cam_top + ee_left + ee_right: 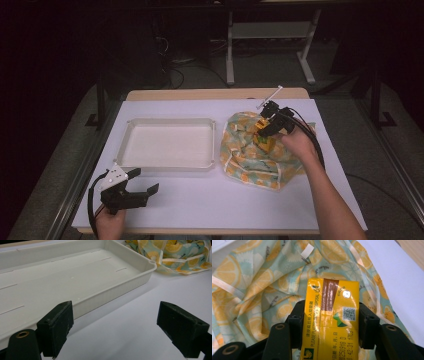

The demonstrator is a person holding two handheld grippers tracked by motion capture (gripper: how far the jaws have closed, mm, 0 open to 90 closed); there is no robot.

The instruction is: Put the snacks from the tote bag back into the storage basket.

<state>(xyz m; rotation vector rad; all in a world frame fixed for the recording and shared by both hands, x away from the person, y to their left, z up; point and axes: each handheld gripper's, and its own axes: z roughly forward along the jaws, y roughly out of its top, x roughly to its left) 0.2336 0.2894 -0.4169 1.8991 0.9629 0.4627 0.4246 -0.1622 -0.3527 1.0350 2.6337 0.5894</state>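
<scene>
My right gripper (264,131) is shut on a yellow drink carton (331,317), one black jaw on each long side. It holds the carton over a crumpled cloth bag printed with orange slices (255,150) at the table's right. The same cloth (259,290) spreads under the carton in the right gripper view. My left gripper (142,181) rests open near the front left corner, its jaws wide apart over bare white table. A white empty tray (167,145) lies just beyond it; its near rim (112,291) runs past the left jaw in the left gripper view.
A white sheet (215,200) covers the wooden table. A thin white stick (270,96) lies near the back edge, right of centre. A corner of the cloth bag (175,255) shows beyond the tray. Dark floor and table legs lie behind.
</scene>
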